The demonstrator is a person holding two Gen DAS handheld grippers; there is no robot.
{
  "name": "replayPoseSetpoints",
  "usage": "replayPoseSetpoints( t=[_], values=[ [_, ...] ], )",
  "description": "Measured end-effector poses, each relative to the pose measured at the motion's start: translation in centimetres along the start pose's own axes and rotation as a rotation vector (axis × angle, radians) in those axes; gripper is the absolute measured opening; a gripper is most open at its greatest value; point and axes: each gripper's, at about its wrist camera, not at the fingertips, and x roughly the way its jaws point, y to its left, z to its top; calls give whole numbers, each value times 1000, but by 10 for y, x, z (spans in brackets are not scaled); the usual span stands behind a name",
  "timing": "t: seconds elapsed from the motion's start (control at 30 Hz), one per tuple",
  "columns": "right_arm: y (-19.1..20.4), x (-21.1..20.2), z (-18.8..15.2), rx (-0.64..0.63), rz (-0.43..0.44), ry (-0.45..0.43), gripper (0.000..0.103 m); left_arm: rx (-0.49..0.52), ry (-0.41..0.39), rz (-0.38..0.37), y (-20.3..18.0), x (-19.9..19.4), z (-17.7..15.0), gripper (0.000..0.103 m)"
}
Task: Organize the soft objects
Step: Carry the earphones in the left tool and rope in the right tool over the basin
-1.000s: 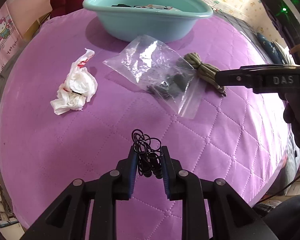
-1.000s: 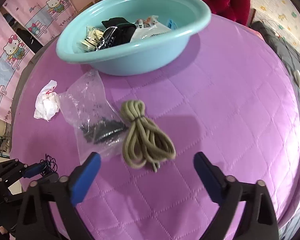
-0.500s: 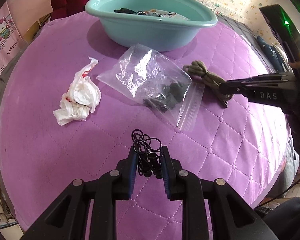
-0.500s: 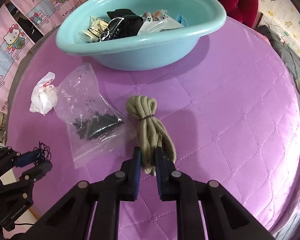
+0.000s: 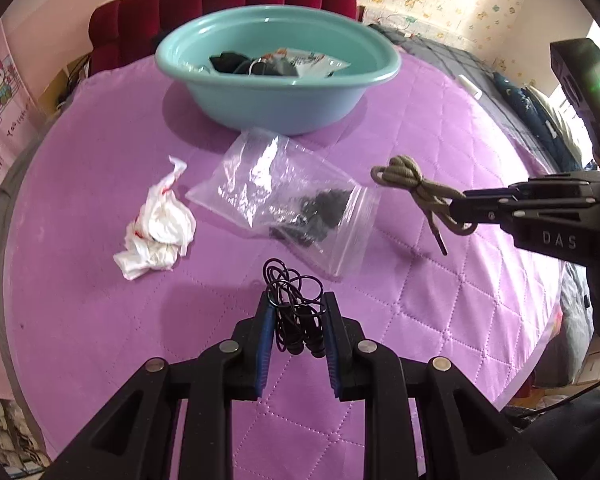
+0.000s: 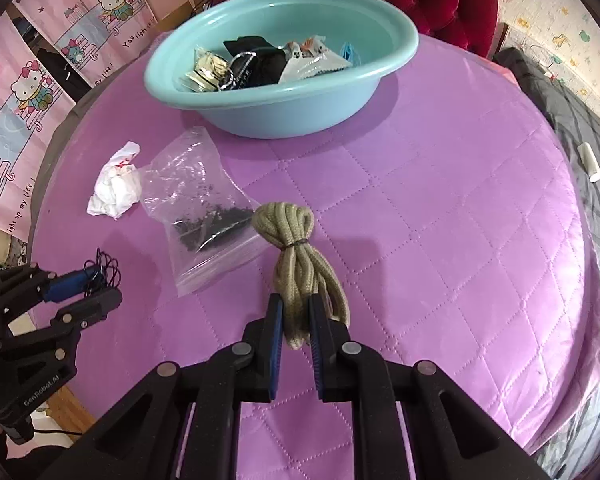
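Observation:
My left gripper (image 5: 296,312) is shut on a coiled black cable (image 5: 294,300), held above the purple quilted table (image 5: 440,308); it also shows in the right wrist view (image 6: 96,284). My right gripper (image 6: 294,308) is shut on a bundle of olive rope (image 6: 296,256), lifted off the table; the rope hangs from it in the left wrist view (image 5: 416,184). A teal basin (image 6: 300,112) at the back holds black cloth, packets and several small items. A clear zip bag with dark bits (image 5: 300,204) and a crumpled white plastic bag (image 5: 156,224) lie in front of the basin.
A red padded chair (image 5: 220,4) stands behind the table. Pink cartoon posters (image 6: 52,52) cover the left wall. Grey bedding (image 6: 580,120) with a small white tube (image 6: 590,162) lies to the right of the table.
My right gripper closed on the olive rope and has lifted it off the table. My left gripper has risen, still holding the black cable.

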Motion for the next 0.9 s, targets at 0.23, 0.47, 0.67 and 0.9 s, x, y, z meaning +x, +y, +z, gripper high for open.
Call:
replayPoseSetpoints(
  t=[0.23,0.47,0.67,0.9],
  values=[
    [-3,-19,-11,9,-8,-38,12,30,-33,-21,-5,-12,2,25],
    [2,-35,-13,8,-23,-64,12,61,-55,-21,-10,-23,5,25],
    [4,-54,-9,13,-14,-83,12,65,-54,-41,-11,-35,12,25],
    [7,-85,7,18,11,-118,12,88,-76,-52,-17,-60,32,25]
  ],
)
